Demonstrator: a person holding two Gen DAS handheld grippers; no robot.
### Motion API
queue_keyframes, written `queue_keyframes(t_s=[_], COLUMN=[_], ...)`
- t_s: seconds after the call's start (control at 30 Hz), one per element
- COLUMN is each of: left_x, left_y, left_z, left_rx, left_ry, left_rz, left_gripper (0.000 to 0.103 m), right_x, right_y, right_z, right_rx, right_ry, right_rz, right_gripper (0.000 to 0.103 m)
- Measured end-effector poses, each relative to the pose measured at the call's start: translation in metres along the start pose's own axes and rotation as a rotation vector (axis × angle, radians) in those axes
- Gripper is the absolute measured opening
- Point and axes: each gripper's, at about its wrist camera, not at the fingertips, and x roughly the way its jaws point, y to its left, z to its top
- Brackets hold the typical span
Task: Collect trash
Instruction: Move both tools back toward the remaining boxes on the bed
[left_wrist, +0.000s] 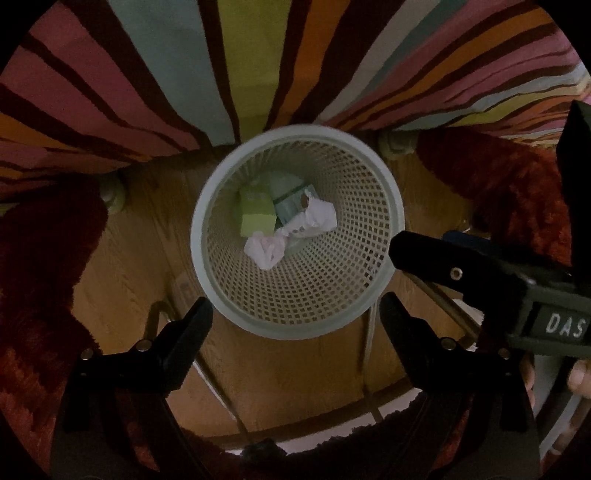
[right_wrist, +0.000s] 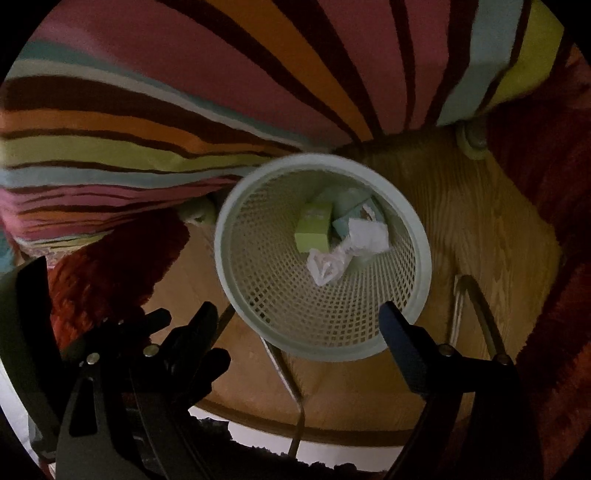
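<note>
A pale mesh waste basket (left_wrist: 221, 295) stands on the wooden floor; it also shows in the right wrist view (right_wrist: 417, 229). Inside lie a green box (left_wrist: 256, 218) (right_wrist: 314, 230), a light blue carton (left_wrist: 291, 208) (right_wrist: 347, 221) and crumpled white paper and plastic (left_wrist: 291, 230) (right_wrist: 351, 243). My left gripper (left_wrist: 295, 306) is open and empty just above the basket's near rim. My right gripper (right_wrist: 299, 314) is open and empty over the near rim; one of its fingers (left_wrist: 436, 258) reaches in from the right in the left wrist view.
A striped bedspread (left_wrist: 258, 55) (right_wrist: 184, 110) hangs behind the basket. Dark red shaggy rugs (left_wrist: 48, 251) (right_wrist: 110, 258) lie on both sides. Thin cables (right_wrist: 288, 376) run across the wooden floor (left_wrist: 295, 362) near the basket.
</note>
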Motion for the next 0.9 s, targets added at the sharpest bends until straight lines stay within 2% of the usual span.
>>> queue_keyframes(t_s=[0.13,0.27,0.4,0.47,0.57,0.7,0.9], left_x=[-0.022,-0.055,-0.094,-0.109,-0.129,-0.157,-0.195], left_y=[-0.007,-0.009,-0.008,-0.008,-0.007,-0.002,0.002], left_z=[-0.009,-0.018,-0.025,-0.025,-0.023,-0.011,0.026], left_rx=[0.039,0.075,0.09,0.1,0.109,0.088,0.095], left_ry=[-0.086,-0.218,-0.384,-0.46,-0.573,-0.697,-0.804], left_rz=[0.013,0.042,0.094,0.137,0.217,0.233,0.283], left_gripper=[0.089,0.089,0.089,0.089,0.089,0.089,0.089], right_x=[-0.023,-0.06,-0.112,-0.14,-0.163,-0.18,-0.196], right_y=[0.019,0.041,0.053,0.054,0.055,0.055,0.068], right_z=[-0.008,-0.02,-0.027,-0.025,-0.018,-0.002,0.027], right_rx=[-0.119,-0.274,-0.368,-0.385,-0.393,-0.402,-0.458], right_ry=[-0.087,-0.219,-0.446,-0.575,-0.716,-0.813,-0.856], right_rz=[0.018,0.028,0.029,0.001,-0.045,-0.084,-0.122], right_gripper=[0.084,0.084,0.084,0.084,0.084,0.084,0.084])
